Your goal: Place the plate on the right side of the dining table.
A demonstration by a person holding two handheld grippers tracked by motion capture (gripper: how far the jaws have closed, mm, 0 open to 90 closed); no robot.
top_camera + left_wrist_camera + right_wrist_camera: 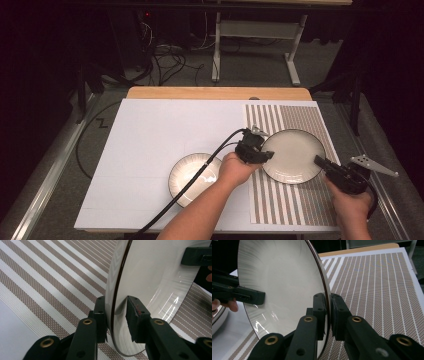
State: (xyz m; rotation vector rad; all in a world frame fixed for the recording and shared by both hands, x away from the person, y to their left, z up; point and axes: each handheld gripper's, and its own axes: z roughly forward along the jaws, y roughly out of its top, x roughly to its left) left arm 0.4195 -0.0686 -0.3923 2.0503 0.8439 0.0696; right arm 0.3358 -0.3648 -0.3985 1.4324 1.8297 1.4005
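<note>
The right claw, matte black with brass rivets, is clamped on the thin dark rim of a glossy, round cream plate. At the plate's opposite edge the left claw straddles the rim with its jaws slightly apart. The plate sits over a woven brown-and-white striped mat on the white bench. A smaller ribbed bowl rests nearby.
</note>
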